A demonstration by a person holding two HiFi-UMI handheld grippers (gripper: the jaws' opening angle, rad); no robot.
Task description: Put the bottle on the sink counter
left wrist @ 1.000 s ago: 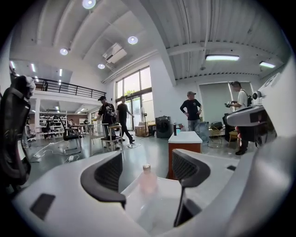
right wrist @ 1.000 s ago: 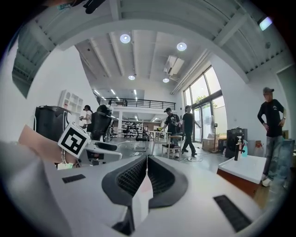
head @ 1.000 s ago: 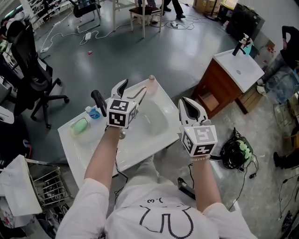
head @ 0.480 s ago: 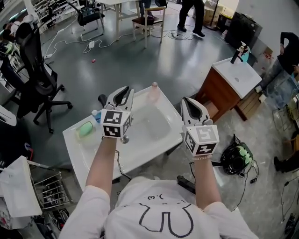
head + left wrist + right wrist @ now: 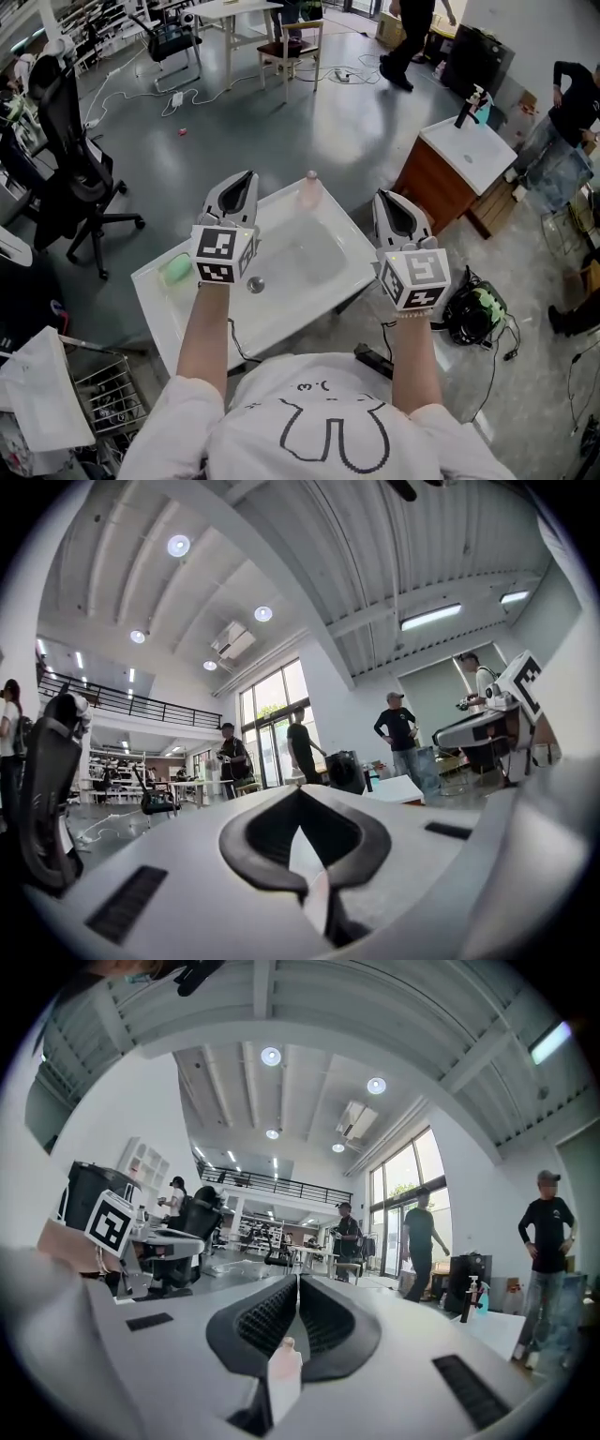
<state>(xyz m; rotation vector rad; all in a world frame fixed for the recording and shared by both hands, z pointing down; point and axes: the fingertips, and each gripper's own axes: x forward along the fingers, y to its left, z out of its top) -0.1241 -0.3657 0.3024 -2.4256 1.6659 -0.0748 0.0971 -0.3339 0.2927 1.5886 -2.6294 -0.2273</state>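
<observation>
Bottle: pale pink, upright on the far rim of the white sink bench, beyond the basin, apart from both of my grippers.
Left gripper: jaws together, nothing between them, held over the bench's left part.
Right gripper: jaws together, empty, by the bench's right edge.
Green lump: on the bench, near my left gripper.

The sink counter is plain white; the bottle at its far edge is pale pink, the lump near its left end light green. The left gripper and right gripper are pale grey with black-and-white square-marker cubes.
</observation>
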